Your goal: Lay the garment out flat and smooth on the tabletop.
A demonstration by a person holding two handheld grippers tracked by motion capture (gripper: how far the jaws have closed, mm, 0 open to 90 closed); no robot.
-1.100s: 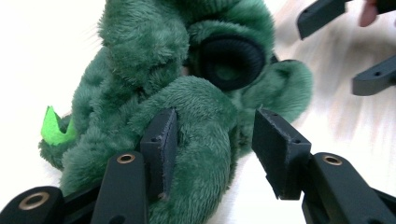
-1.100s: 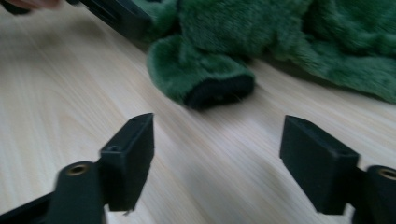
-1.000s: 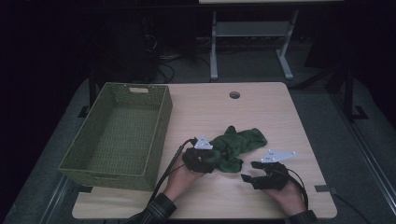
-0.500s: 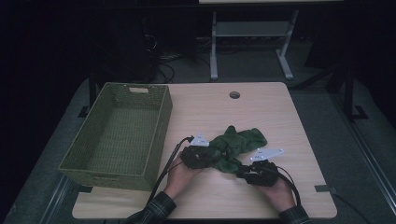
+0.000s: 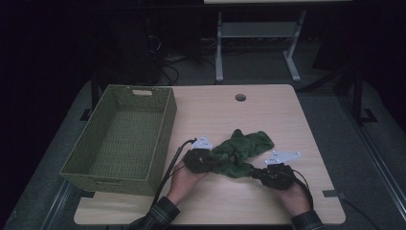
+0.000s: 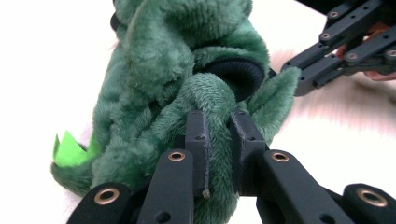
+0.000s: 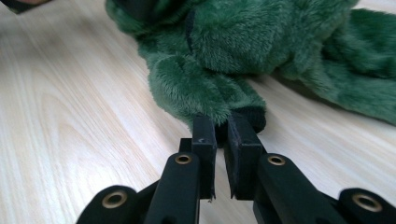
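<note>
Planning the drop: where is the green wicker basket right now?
In the high view the green wicker basket sits at the table's left edge, left of the left gripper and the green plush garment.

A: What do the jaws of the left gripper [image 6: 218, 135] hold?
B: A fold of the green plush [image 6: 187, 60]. The jaws have just been closing, and now they pinch the fur between them.
A: What else is there?
B: A bright green tag [image 6: 69, 150] at the plush's lower left, a dark cuff [image 6: 233, 74] above, and the right gripper [image 6: 345, 42] at the top right, over the pale table [image 6: 46, 56].
</note>
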